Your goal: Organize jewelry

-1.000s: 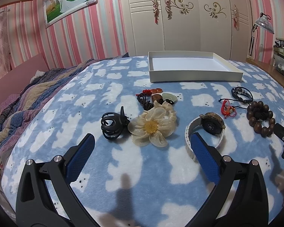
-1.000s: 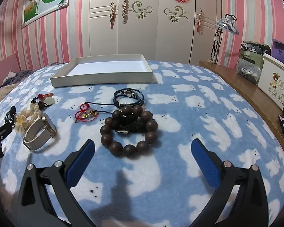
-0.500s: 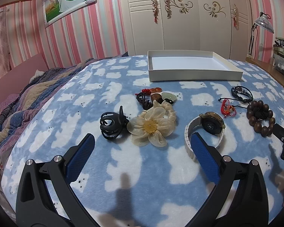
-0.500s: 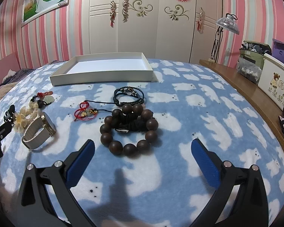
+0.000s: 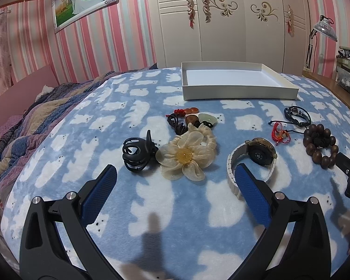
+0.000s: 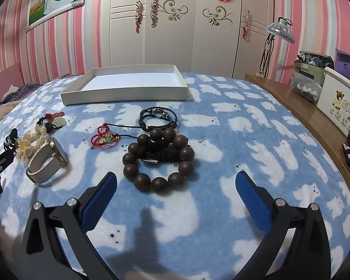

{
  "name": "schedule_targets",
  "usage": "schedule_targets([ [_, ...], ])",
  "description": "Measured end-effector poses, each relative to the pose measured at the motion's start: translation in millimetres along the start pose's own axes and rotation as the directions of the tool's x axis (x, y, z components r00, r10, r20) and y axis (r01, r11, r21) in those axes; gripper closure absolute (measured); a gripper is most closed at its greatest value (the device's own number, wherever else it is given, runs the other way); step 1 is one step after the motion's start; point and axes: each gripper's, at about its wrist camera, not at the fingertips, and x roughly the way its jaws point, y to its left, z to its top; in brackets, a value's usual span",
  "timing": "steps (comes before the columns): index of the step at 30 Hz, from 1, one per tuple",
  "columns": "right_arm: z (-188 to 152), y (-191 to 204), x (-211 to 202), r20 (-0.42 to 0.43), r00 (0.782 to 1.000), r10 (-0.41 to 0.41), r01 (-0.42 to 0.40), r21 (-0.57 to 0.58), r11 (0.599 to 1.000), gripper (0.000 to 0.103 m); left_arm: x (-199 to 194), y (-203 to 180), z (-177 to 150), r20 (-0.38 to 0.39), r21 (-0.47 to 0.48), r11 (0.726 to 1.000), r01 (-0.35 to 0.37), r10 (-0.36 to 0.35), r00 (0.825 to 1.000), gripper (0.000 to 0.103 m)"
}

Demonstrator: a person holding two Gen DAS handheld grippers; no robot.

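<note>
Both grippers, left (image 5: 175, 175) and right (image 6: 175, 182), jaws spread wide and empty, jewelry in front of the white tray (image 5: 240, 92).

- Left wrist view: low over the bed (image 5: 175, 210), looking forward between its blue fingers (image 5: 98, 192) toward the wardrobe (image 5: 221, 23) — flower clip (image 5: 184, 156) close ahead.
- Right wrist view: same height and heading, set further right — bead bracelet (image 6: 158, 158) close ahead.
- Shared: white tray (image 5: 239, 91), watch (image 6: 47, 161), bead bracelet; each view catches the other gripper at its edge.
</note>
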Motion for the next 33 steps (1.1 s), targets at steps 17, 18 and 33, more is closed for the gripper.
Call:
schedule_targets([
  [17,0.6,1.6,-1.8,0.008,1.0,-0.017,0.017,-0.006,1.0,0.002,0.6,2.3,0.7,-0.008,-0.003,1.0,0.008,-0.008,1.0,0.003],
  [18,0.8,1.8,-1.4,0.006,1.0,-0.019,0.019,-0.008,1.0,0.002,0.9,2.7,0.8,-0.01,-0.003,1.0,0.009,-0.009,1.0,0.003],
  [33,-0.5,1.5,2.3,-0.009,1.0,-0.029,0.029,-0.011,1.0,0.002,3.6,3.7,1.6,-0.015,-0.008,1.0,0.024,-0.025,1.0,0.003],
])
